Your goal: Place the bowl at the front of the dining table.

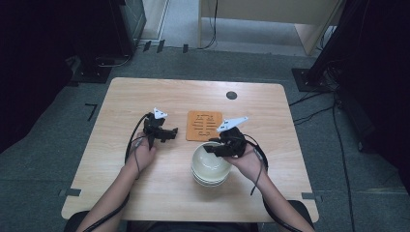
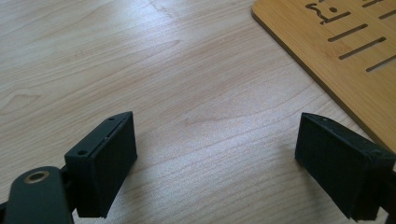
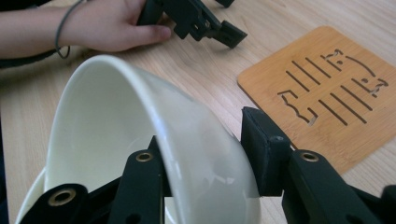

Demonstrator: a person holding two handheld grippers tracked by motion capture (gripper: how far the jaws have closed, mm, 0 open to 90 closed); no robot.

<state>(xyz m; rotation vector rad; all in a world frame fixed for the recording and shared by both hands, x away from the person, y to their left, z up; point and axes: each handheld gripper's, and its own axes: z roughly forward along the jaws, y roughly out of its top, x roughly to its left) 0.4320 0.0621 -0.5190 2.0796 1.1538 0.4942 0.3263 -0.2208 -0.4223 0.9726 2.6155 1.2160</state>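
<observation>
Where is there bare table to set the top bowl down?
Bare wood lies left of the left gripper, along the far edge beyond the trivet, and right of the right gripper. The middle is crowded: bowl stack, trivet, both hands.

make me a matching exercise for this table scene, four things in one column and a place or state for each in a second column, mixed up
Things
1. left tongs
2. right tongs
3. wooden trivet
4. top bowl

Places or states
A. flat on the table between the two hands
B. open over bare wood, nothing between the jaws
C. tilted, on a stack of bowls
D. one jaw inside a bowl wall, one outside

Pairs: 1-B, 2-D, 3-A, 4-C
</observation>
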